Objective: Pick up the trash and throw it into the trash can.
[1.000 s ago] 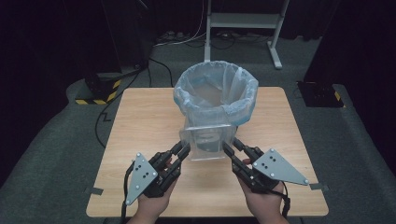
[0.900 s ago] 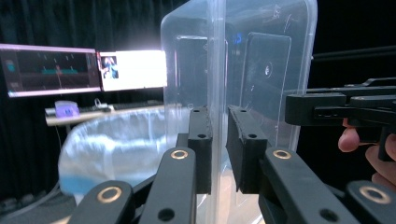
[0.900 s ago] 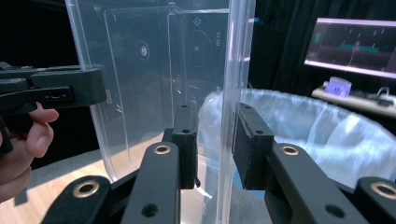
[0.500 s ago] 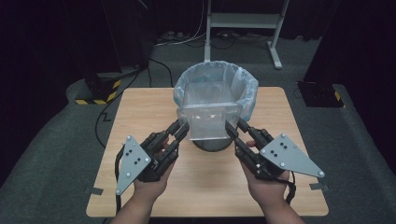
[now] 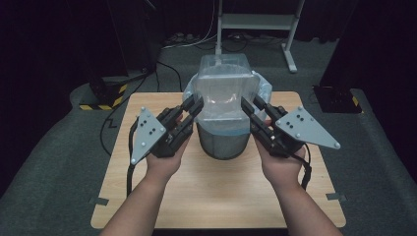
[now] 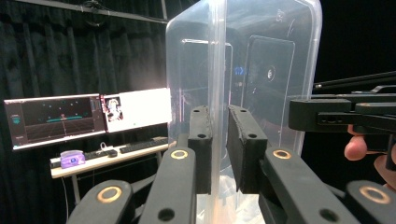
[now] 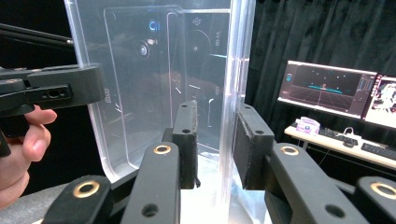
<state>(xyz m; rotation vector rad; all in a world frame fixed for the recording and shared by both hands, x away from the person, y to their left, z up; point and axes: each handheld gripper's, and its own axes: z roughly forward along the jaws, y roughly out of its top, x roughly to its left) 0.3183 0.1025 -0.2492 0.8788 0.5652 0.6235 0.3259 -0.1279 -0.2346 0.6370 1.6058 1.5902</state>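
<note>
A clear plastic container [image 5: 223,91] is held up on end over a mesh bin [image 5: 221,142] lined with a bluish bag, which stands on the wooden table [image 5: 216,196]. My left gripper [image 5: 196,104] is shut on the container's left wall, and my right gripper [image 5: 246,104] is shut on its right wall. In the left gripper view the jaws [image 6: 219,116] pinch the container's edge [image 6: 261,70], with the right gripper [image 6: 336,114] across from them. The right gripper view shows its jaws [image 7: 218,114] clamped on the container's wall [image 7: 154,70], the left gripper [image 7: 51,91] beyond.
A white stand [image 5: 255,22] and cables lie on the floor behind the table. A yellow-black striped object [image 5: 101,101] sits at the left and a dark box [image 5: 337,98] at the right. Monitors [image 6: 88,114] on a desk show in both gripper views.
Both grippers have lifted the clear container from the table in front of the bin and raised it, tipped on end, above the bin's mouth.
</note>
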